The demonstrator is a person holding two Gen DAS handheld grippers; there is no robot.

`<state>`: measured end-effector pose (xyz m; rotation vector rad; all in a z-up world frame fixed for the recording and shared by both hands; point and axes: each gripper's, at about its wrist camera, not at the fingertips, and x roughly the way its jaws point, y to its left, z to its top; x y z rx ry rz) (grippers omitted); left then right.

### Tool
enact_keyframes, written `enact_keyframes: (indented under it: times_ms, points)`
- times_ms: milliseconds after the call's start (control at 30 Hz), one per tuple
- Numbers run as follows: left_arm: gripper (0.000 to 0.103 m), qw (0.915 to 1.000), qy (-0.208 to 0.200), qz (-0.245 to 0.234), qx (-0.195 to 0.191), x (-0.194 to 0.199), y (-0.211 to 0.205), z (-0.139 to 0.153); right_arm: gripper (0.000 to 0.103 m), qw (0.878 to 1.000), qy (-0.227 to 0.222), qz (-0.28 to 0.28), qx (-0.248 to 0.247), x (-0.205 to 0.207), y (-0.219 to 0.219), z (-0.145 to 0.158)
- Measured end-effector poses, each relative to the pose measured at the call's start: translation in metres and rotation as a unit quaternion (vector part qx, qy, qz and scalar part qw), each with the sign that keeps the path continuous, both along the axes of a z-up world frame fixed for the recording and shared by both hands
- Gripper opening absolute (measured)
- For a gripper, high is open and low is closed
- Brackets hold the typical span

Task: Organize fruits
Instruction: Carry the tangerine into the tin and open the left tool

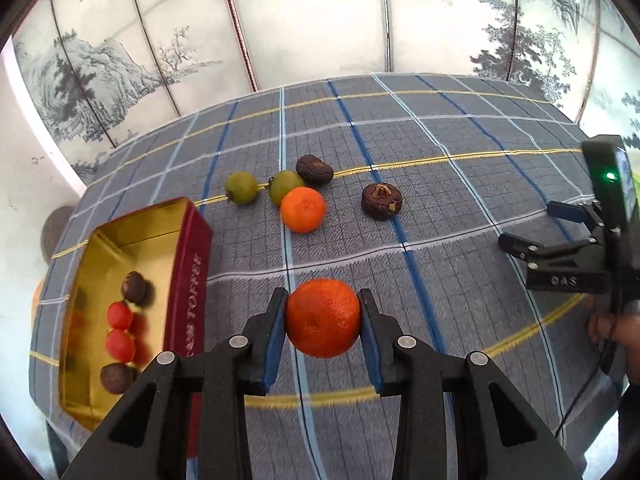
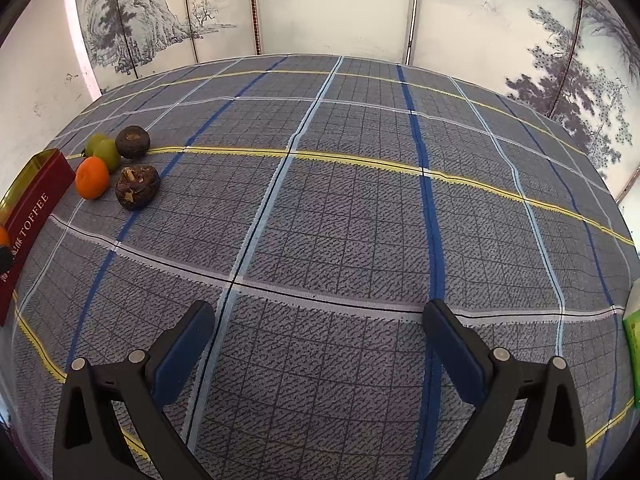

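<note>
My left gripper [image 1: 323, 316] is shut on a deep-orange mandarin [image 1: 323, 322], held above the checked cloth just right of a red toffee tin [image 1: 192, 280]. The tin's gold inside [image 1: 120, 264] holds two red tomatoes [image 1: 119, 330] and two brown fruits [image 1: 134, 287]. Farther back on the cloth lie another orange [image 1: 303, 209], two green fruits [image 1: 241, 187], and two brown fruits [image 1: 382, 201]. My right gripper [image 2: 320, 344] stands open over bare cloth; it also shows at the right edge of the left wrist view [image 1: 532, 224]. The same fruit cluster [image 2: 120, 168] lies far to its left.
The table wears a blue-grey checked cloth [image 2: 340, 208] with yellow and blue lines. Painted screen panels [image 1: 304, 20] stand behind it. A green packet [image 2: 632, 340] sits at the right table edge. A person's hand [image 1: 616, 332] holds the right gripper.
</note>
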<state>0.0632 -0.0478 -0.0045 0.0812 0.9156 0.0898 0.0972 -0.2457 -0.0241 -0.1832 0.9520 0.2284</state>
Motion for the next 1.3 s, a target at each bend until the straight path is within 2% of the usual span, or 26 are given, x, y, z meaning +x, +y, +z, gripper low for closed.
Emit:
enact_keyframes:
  times_ms: [633,1033,1300]
  points:
    - [0.036,0.9974,-0.043,0.055,0.013,-0.056,0.037,0.023,0.103,1.000,-0.002,-0.011,-0.002,-0.001,-0.002,0.000]
    - [0.036,0.9921,-0.033,0.121,0.006,-0.060,0.097,0.013,0.103,1.000,-0.002,-0.012,-0.002,-0.001,-0.002,-0.001]
    - [0.036,0.9851,-0.020,0.170,-0.017,-0.067,0.155,0.009,0.103,1.000,-0.002,-0.018,-0.002,-0.002,-0.002,-0.001]
